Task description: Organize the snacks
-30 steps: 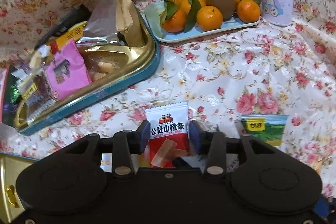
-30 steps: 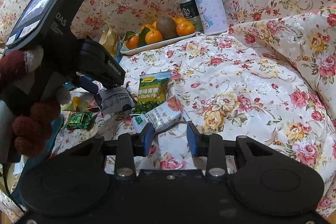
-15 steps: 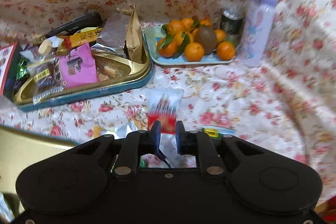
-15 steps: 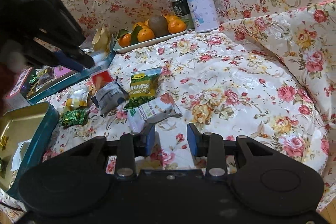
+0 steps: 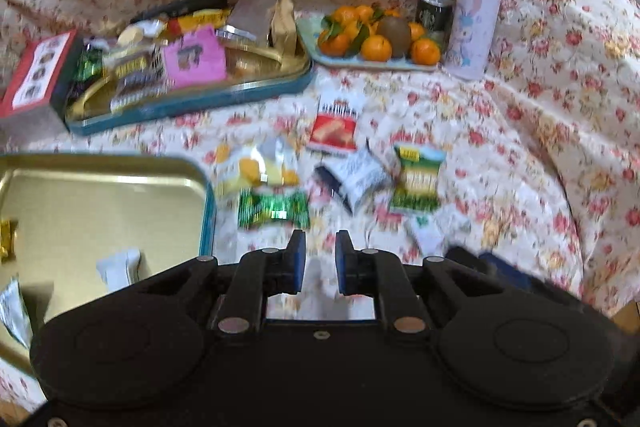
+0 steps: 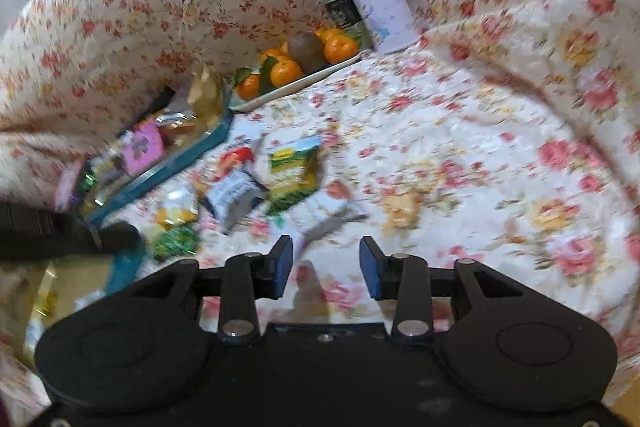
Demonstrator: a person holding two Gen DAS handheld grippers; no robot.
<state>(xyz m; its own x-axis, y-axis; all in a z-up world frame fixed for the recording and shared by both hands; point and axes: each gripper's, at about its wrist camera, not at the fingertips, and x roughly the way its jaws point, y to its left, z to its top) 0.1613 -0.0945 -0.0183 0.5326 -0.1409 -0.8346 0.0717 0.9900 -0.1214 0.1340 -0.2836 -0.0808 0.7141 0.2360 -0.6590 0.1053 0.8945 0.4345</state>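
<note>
Several snack packets lie loose on the floral cloth: a red-and-white hawthorn packet [image 5: 335,123], a yellow one [image 5: 256,169], a green candy [image 5: 274,209], a white-and-navy one [image 5: 354,177] and a green pea packet [image 5: 416,177]. They also show in the right wrist view, such as the pea packet [image 6: 294,171]. My left gripper [image 5: 320,257] is raised above them, jaws narrowly apart and empty. My right gripper [image 6: 326,265] is open and empty, above the cloth right of the packets. An open gold tin [image 5: 100,183] sits at lower left.
A teal-rimmed tin lid [image 5: 192,103] full of snacks lies at the back left. A fruit plate [image 5: 372,63], a dark can [image 5: 434,13] and a lilac bottle [image 5: 474,15] stand at the back. A red box [image 5: 36,75] sits far left.
My left gripper closed on the hawthorn packet, lifted, then let it drop onto the cloth and pulled back up and left. My right gripper also drew back.
</note>
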